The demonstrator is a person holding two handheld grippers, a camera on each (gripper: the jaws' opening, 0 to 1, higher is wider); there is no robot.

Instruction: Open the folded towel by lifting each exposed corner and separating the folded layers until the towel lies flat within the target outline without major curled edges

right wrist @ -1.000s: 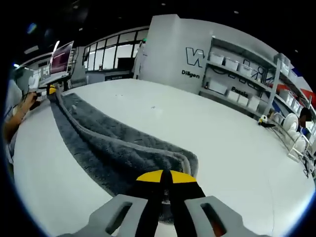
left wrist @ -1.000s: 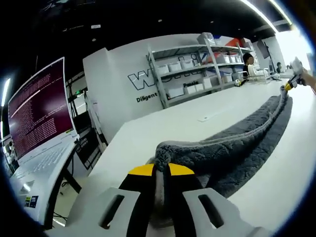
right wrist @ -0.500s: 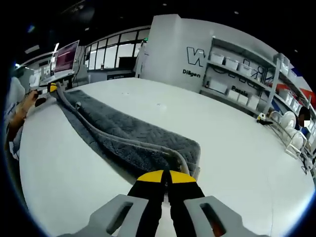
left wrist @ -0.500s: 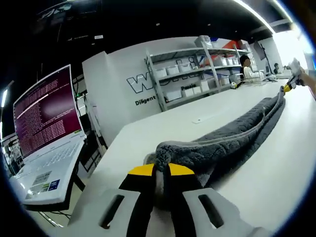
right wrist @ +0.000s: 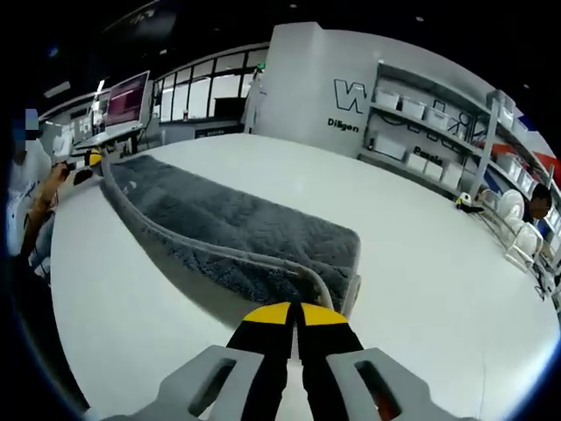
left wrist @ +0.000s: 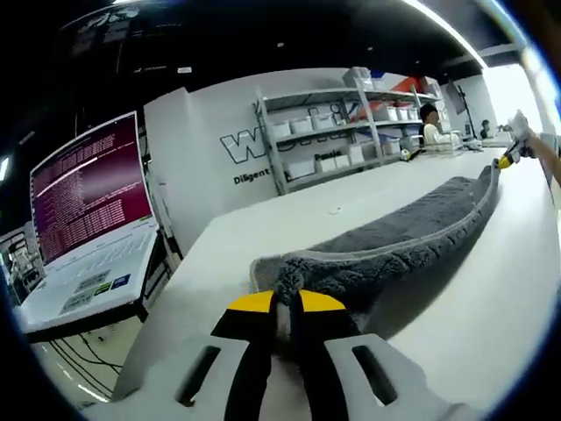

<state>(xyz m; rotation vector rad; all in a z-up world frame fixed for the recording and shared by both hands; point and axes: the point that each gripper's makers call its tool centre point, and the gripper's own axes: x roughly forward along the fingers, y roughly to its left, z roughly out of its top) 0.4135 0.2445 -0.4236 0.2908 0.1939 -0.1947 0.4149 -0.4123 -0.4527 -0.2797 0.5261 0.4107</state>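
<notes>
Since the earlier frame the towel (right wrist: 228, 232) has spread wider and lies lower on the table (right wrist: 421, 263), stretched between both claws. The left claw (left wrist: 286, 307) is clamped on one corner just ahead of its tips; the right claw (right wrist: 294, 312) pinches the opposite corner. Step in hand: unfolding by pulling the gripped edge. Next move likely calls for lowering it flat. Beyond: white table, shelving (left wrist: 351, 132), a laptop (left wrist: 88, 228) left of the left claw.

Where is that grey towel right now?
The grey towel is stretched across the white table between the two hand-held grippers: the right hand-held gripper pinches one corner and the left hand-held gripper pinches the other, near the laptop.
</notes>
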